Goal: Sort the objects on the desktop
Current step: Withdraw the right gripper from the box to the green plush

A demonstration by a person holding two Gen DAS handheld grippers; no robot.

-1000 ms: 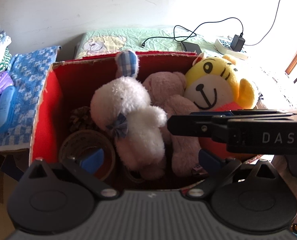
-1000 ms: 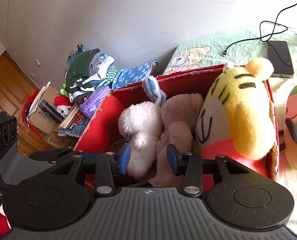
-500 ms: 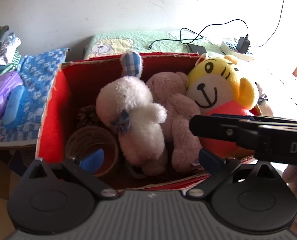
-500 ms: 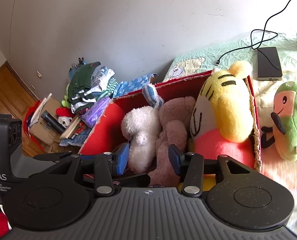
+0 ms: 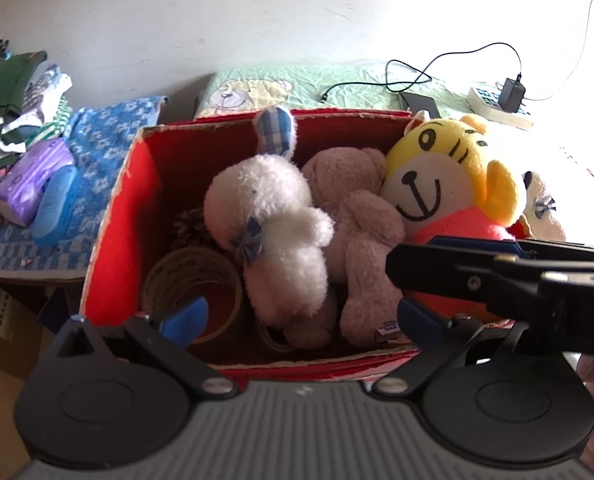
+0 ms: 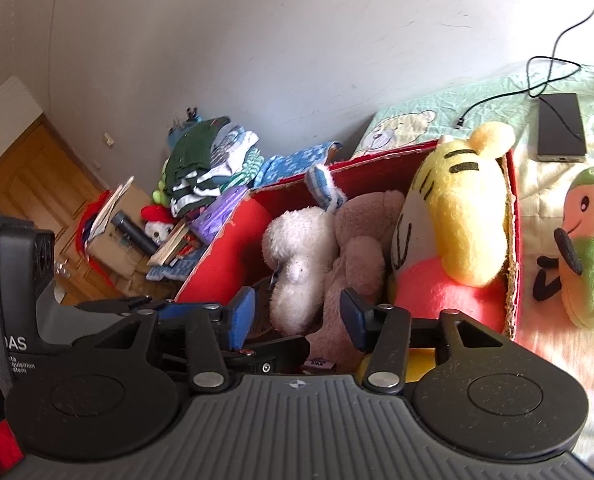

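Bedside red box (image 5: 125,216) holds 3 plush toys lying heads toward wall; both hand-held grippers gape empty.

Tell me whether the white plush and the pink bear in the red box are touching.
Touching. The left wrist view shows the white plush pressed against the pink bear with no gap between them; the right wrist view shows the same.

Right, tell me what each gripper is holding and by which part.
Nothing. The left gripper and right gripper are both open and empty above the red box.
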